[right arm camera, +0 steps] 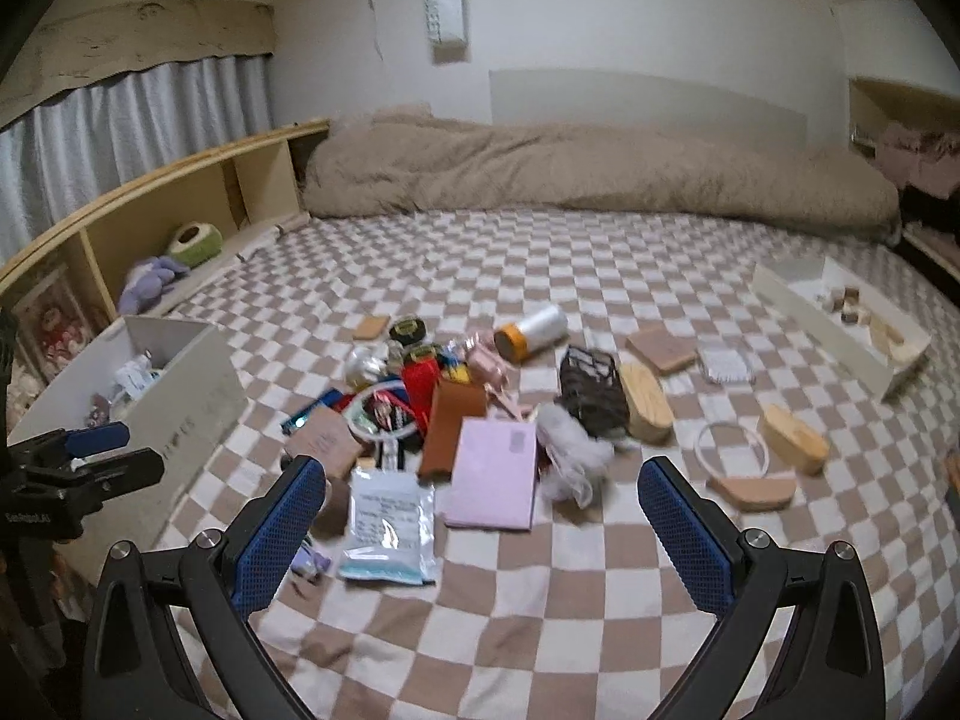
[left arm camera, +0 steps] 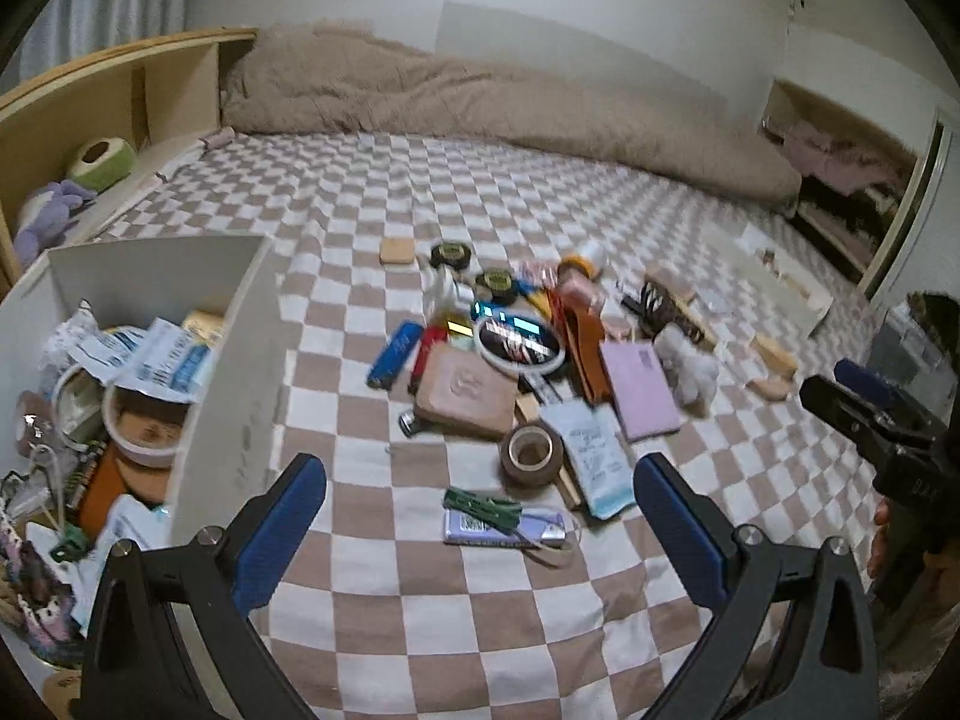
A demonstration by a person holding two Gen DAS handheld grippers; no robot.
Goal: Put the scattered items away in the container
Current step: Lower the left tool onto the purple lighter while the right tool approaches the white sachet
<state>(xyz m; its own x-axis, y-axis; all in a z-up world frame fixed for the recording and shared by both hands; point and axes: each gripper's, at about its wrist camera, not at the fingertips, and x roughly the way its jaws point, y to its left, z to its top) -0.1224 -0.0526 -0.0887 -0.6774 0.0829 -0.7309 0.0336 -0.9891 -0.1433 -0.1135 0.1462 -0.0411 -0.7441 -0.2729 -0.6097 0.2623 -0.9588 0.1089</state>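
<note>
Left gripper (left arm camera: 480,498): fingers spread wide, nothing between them; it hovers over the checkered bedspread (left arm camera: 420,630), just short of the pile, with the purple wrapped bar (left arm camera: 504,528) and a green twist tie (left arm camera: 480,504) lying in the gap ahead.
Right gripper (right arm camera: 480,504): fingers spread wide and empty; it hovers above the bedspread, facing the near edge of the pile.
Container (left arm camera: 234,360): white open-topped box standing on the bed on the person's left, already part filled with crumpled printed packets, a round tub and small oddments.
Scattered items: heaped mid-bed, well apart from the container's inside, just right of its wall.
Tape roll (left arm camera: 531,453): brown, lying near the left gripper, touching the clear sachet (left arm camera: 591,456).
Clear sachet, right view (right arm camera: 389,525): flat, printed, nearest item to the right gripper's left finger.
Pink notebook (right arm camera: 495,474): flat, beside the sachet, its far corner against a brown leather case (right arm camera: 450,426).
Brown wallet (left arm camera: 465,393): flat, in the middle of the heap, partly under a round black-and-white tin (left arm camera: 519,345).
Blue lighter (left arm camera: 393,354): at the heap's left edge.
White fluffy pouf (right arm camera: 570,450): right of the notebook, touching a black wire basket (right arm camera: 591,390).
Orange-capped white bottle (right arm camera: 531,333): on its side at the far side of the heap.
Wooden pieces (right arm camera: 792,438): scattered to the right, near a white ring (right arm camera: 732,450).
White tray (right arm camera: 840,324): far right, holding small blocks.
Beige duvet (right arm camera: 570,174): bunched along the wall.
</note>
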